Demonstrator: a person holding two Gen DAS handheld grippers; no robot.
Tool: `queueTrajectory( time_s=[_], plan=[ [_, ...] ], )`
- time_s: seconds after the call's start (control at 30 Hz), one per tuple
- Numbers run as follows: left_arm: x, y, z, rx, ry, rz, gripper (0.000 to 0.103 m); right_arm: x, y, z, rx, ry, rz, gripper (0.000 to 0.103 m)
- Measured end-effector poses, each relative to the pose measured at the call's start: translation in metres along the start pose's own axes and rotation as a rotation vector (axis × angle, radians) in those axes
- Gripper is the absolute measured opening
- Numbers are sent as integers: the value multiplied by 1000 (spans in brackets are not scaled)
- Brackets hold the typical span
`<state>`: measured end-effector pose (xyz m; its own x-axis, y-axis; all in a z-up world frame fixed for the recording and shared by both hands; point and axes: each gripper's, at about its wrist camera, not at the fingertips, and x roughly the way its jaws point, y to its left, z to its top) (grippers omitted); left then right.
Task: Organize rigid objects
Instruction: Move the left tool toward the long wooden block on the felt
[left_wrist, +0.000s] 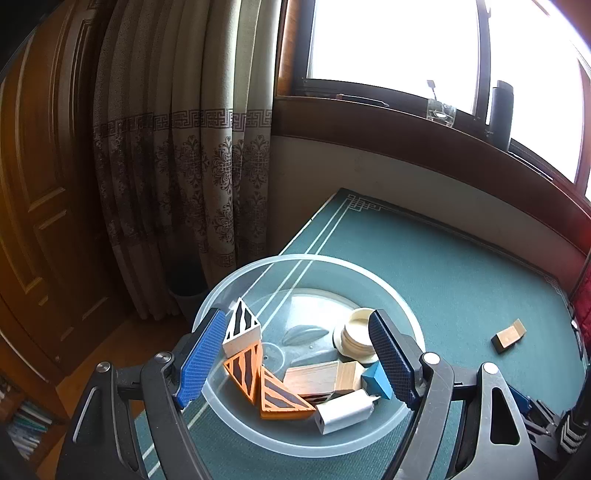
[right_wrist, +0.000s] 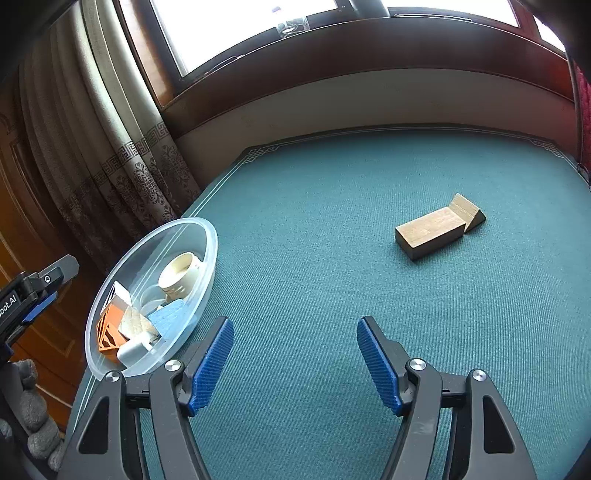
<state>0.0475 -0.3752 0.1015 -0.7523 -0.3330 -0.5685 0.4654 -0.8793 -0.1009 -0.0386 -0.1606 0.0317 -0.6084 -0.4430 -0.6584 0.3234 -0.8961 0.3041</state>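
A clear plastic bowl (left_wrist: 258, 269) sits at the near left corner of the green table mat (left_wrist: 443, 258). It holds several pieces: orange striped wedges (left_wrist: 280, 400), a white striped wedge (left_wrist: 242, 328), a wooden block (left_wrist: 314, 378), a blue block (left_wrist: 376, 380), a white block (left_wrist: 345, 411) and a cream round lid (left_wrist: 356, 332). My left gripper (left_wrist: 299, 332) hovers open above the bowl, holding nothing. A wooden block with a wedge end (right_wrist: 437, 227) lies alone on the mat (right_wrist: 332, 221), far right of the bowl (right_wrist: 210, 236). My right gripper (right_wrist: 295, 336) is open over bare mat, well short of that block.
A patterned curtain (left_wrist: 177, 147) and a wooden door (left_wrist: 40, 184) stand left of the table. A windowsill behind carries a glass (left_wrist: 441, 110) and a dark cylinder (left_wrist: 500, 110). A red cushion (left_wrist: 583, 295) borders the right edge. The floor drops off beyond the mat's left side.
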Motion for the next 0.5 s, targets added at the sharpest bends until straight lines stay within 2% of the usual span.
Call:
queueTrajectory(
  time_s=[0.5],
  plan=[
    [-2,-24,-9,72,8,-34,80,-9,-18,0,22,-18,-48,73]
  ],
)
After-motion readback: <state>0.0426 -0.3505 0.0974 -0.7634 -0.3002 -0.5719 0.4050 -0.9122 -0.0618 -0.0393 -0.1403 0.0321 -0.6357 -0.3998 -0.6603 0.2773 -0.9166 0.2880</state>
